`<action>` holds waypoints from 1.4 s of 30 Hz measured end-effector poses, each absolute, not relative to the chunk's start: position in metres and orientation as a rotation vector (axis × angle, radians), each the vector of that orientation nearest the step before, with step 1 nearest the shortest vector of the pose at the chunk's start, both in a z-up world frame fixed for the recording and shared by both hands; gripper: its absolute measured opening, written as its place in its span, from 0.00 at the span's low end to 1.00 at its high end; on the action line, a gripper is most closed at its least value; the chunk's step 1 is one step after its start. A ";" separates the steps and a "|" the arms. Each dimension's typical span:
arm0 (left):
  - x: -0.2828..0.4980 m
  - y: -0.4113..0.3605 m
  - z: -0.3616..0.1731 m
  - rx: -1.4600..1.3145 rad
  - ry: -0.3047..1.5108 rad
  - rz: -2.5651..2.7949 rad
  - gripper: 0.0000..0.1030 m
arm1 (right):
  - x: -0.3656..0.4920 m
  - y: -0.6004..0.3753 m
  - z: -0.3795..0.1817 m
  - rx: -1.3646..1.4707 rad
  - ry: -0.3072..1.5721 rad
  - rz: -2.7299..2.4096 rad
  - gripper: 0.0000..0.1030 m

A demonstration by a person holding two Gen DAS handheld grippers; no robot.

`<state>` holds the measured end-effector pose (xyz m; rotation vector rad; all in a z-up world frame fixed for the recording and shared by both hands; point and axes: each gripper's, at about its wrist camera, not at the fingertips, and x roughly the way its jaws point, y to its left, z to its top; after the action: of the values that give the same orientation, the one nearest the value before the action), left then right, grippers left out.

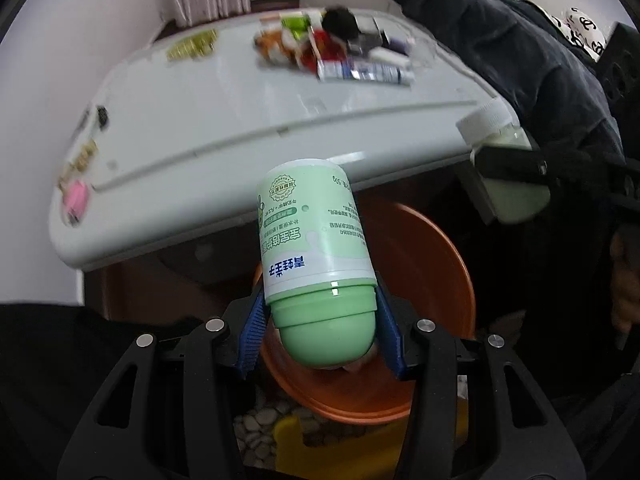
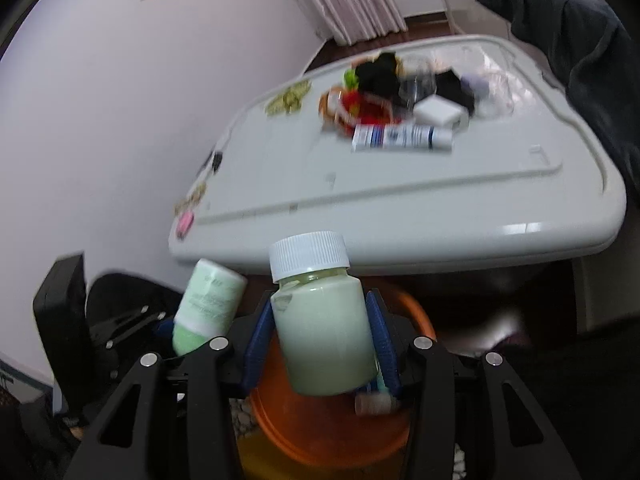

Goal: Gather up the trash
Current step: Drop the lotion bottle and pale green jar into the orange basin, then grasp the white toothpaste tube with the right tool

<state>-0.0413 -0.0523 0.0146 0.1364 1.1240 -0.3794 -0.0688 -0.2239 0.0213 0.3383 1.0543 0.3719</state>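
Note:
My left gripper (image 1: 320, 296) is shut on a mint-green bottle (image 1: 312, 224), its blue pads pressing near the rounded green cap, which points back at the camera. Below it is an orange bin (image 1: 432, 264). In the right wrist view, my right gripper (image 2: 320, 308) is shut on a pale green bottle with a white ribbed cap (image 2: 320, 320), above the same orange bin (image 2: 320, 436). Each view also catches the other hand's load: the pale bottle (image 1: 512, 196) at the right and the mint bottle (image 2: 208, 304) at the left.
A white table (image 1: 200, 120) (image 2: 460, 200) rises behind the bin, with a heap of mixed trash (image 1: 320, 44) (image 2: 380, 92) and a blue-white tube (image 2: 400, 136). A pink item (image 1: 76, 196) lies near its left edge. A person's dark sleeve (image 1: 520, 48) is at the upper right. A small tube (image 2: 376, 402) lies in the bin.

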 end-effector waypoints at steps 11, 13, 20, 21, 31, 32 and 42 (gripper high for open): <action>-0.037 -0.041 -0.003 0.079 1.222 -0.357 0.76 | -0.045 -0.228 0.028 0.191 1.064 0.332 0.61; -0.036 -0.040 -0.004 0.060 1.225 -0.367 0.76 | -0.019 -0.230 0.040 0.075 1.034 0.326 0.61; -0.032 -0.038 -0.010 0.042 1.230 -0.383 0.76 | 0.081 -0.234 0.027 -0.155 1.108 0.348 0.45; -0.031 -0.038 -0.011 0.039 1.229 -0.383 0.76 | 0.093 -0.238 0.020 -0.158 1.130 0.342 0.45; -0.024 -0.039 -0.017 0.011 1.237 -0.411 0.76 | 0.117 -0.224 0.002 -0.131 1.210 0.454 0.26; -0.024 -0.040 -0.017 0.010 1.236 -0.412 0.76 | 0.116 -0.222 0.003 -0.146 1.207 0.449 0.27; -0.025 -0.038 -0.017 0.000 1.230 -0.408 0.76 | 0.130 -0.215 0.002 -0.314 1.195 0.463 0.29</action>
<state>-0.0246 -0.0380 -0.0165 -0.0001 1.2296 -0.4079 0.1301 -0.2149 0.0023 -0.3135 1.1951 0.4630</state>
